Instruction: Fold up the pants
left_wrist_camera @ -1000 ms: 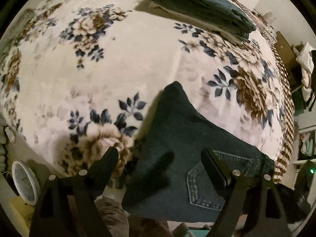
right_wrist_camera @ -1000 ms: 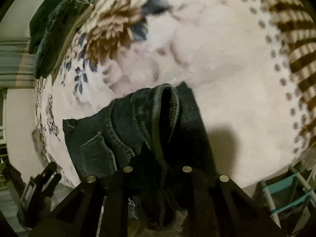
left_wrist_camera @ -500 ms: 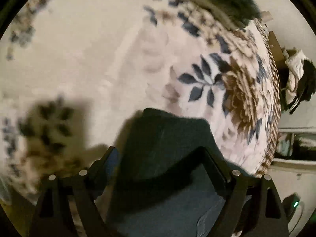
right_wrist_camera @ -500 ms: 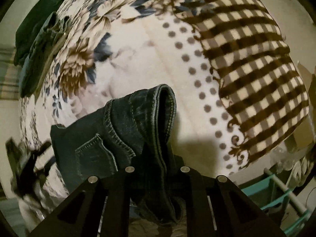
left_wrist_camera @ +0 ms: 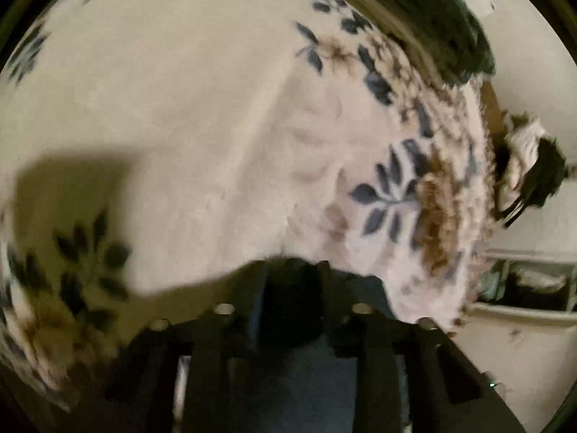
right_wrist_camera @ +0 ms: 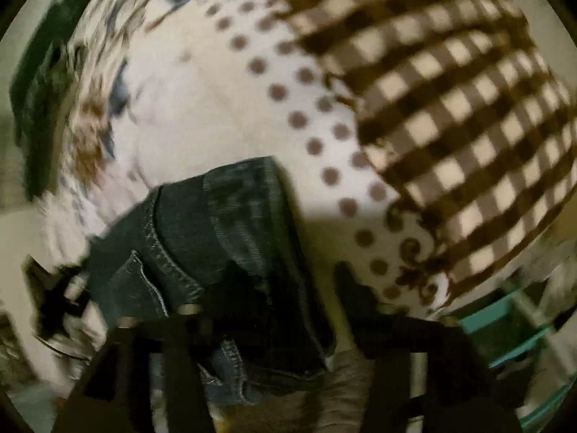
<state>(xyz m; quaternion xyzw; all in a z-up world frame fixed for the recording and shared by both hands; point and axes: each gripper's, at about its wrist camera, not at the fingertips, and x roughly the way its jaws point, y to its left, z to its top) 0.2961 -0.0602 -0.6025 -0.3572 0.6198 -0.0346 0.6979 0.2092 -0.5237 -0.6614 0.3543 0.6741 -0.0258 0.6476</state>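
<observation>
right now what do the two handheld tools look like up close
Both are matte black. The left tool has two flat, angular fingers on wedge-shaped bases with small round silver bolt heads. The right tool has the same build and silver bolts. No cables or markings show.

Dark denim pants (right_wrist_camera: pixel 230 223); floral, dotted, brown-checked blanket (right_wrist_camera: pixel 450 108)
</observation>
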